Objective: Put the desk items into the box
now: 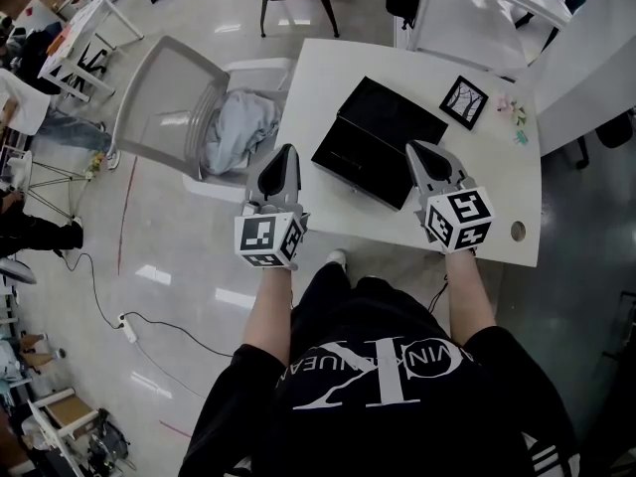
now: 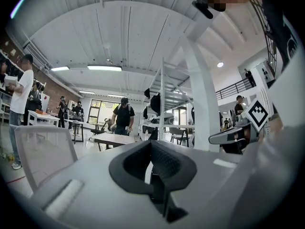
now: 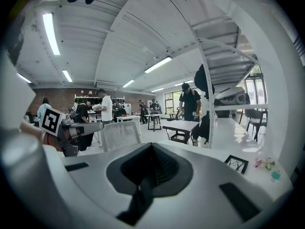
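A black box [image 1: 378,137] lies open on the white table [image 1: 318,78], its two halves side by side. Beyond it to the right sit a small black-framed picture [image 1: 464,101] [image 3: 237,162] and a few small pastel clips [image 1: 515,117] [image 3: 267,163]. My left gripper [image 1: 288,151] [image 2: 153,171] hovers at the table's near left edge, beside the box, shut and holding nothing. My right gripper [image 1: 413,148] [image 3: 145,175] hangs over the box's near right corner, also shut on nothing. Both point away from me and upward. My own jaws hide the box in both gripper views.
A grey chair [image 1: 164,107] [image 2: 43,151] with a grey cloth [image 1: 241,127] on its seat stands against the table's left side. A cable hole [image 1: 518,231] is near the table's front right corner. Several people and other tables are far back in the room.
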Demonstrator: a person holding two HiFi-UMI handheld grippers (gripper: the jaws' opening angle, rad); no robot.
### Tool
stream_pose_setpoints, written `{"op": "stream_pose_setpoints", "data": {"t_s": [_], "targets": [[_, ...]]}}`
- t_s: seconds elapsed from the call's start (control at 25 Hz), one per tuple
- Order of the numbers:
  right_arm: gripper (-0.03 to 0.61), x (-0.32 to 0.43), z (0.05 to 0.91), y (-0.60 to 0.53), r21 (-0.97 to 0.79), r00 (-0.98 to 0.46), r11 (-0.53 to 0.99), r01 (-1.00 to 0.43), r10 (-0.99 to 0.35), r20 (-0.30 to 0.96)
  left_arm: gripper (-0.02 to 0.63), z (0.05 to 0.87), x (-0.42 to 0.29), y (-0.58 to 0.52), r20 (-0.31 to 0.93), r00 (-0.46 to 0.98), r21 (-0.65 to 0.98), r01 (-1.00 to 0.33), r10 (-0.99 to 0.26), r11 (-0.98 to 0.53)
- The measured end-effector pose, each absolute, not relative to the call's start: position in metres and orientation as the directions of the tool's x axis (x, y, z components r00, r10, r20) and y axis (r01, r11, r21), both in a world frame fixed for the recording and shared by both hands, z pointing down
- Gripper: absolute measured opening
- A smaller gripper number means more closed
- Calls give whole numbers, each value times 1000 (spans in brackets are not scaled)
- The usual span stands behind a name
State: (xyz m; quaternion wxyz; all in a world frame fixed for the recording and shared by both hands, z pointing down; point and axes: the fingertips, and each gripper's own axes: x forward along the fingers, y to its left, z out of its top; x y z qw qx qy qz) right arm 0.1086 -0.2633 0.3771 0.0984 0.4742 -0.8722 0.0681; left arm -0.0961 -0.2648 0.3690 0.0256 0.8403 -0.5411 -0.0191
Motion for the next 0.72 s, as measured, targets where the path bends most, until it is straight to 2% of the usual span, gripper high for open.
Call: {"op": "stream_pose_setpoints", "data": {"t_s": [0.72], "targets": [[14,109,364,-265,-15,-533,539,-842,-828,176,9,357,-101,-265,-23,403,31,-914,-915,-403]]}}
